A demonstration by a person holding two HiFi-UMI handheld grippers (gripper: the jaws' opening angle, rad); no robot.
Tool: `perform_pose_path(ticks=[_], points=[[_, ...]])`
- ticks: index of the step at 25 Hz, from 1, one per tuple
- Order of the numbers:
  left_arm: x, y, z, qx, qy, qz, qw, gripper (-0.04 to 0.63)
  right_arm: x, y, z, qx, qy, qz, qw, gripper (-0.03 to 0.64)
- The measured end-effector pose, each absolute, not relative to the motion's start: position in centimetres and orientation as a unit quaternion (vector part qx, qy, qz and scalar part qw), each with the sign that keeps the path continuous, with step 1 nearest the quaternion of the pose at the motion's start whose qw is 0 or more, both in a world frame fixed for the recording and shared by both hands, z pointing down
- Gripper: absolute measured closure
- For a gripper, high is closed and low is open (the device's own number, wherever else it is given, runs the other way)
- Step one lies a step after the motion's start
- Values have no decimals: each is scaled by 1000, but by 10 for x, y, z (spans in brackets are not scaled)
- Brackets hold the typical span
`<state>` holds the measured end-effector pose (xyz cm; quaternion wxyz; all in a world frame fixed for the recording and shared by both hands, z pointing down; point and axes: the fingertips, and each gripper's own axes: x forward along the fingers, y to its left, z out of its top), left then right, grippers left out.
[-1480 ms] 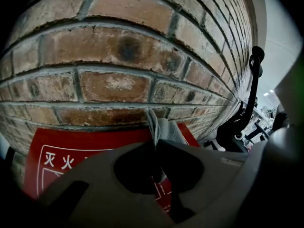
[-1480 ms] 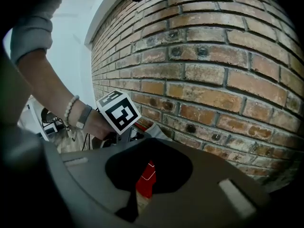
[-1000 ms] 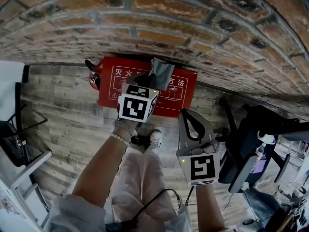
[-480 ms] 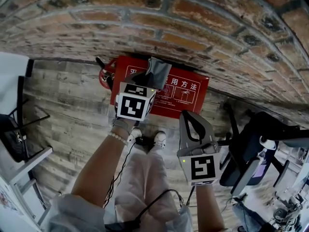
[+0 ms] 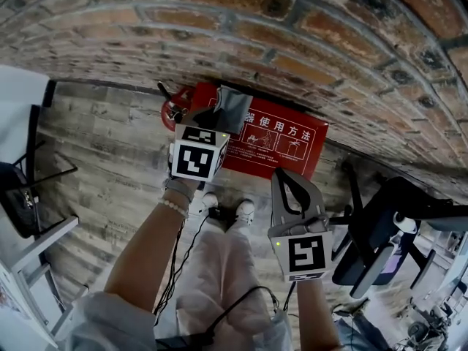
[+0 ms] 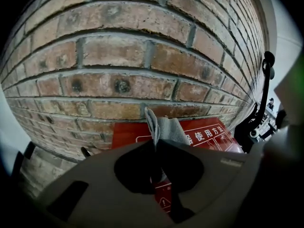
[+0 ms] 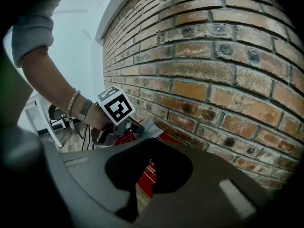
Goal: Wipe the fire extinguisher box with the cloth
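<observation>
A red fire extinguisher box [image 5: 281, 141] with white print lies on the wooden floor against the brick wall. My left gripper [image 5: 221, 121] is shut on a grey cloth [image 5: 234, 107], which rests on the box's left part near the wall. In the left gripper view the cloth [image 6: 167, 127] sticks out of the closed jaws over the box [image 6: 211, 133]. My right gripper [image 5: 287, 175] hangs shut and empty over the floor, short of the box's near edge. From the right gripper view I see the left gripper's marker cube [image 7: 115, 106], the cloth [image 7: 148, 127] and the box [image 7: 148, 174].
A red extinguisher [image 5: 172, 111] with a black handle lies at the box's left end. The brick wall [image 5: 292, 42] runs behind. A black chair [image 5: 380, 229] stands at the right, white furniture [image 5: 25, 104] at the left. The person's feet [image 5: 223, 209] are just short of the box.
The left gripper with the cloth has slid from the box's middle towards its left end. The right gripper has stayed where it was, shut.
</observation>
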<state>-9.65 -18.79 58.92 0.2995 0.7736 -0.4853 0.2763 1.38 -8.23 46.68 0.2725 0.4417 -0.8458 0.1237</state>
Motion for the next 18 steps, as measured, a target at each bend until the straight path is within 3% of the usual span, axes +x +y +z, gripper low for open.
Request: perform_pose_path(ticks=[18], points=[[-160,-186,591,749,-525,275,297,588,-16,-82,470,420,-855,118,280,609]])
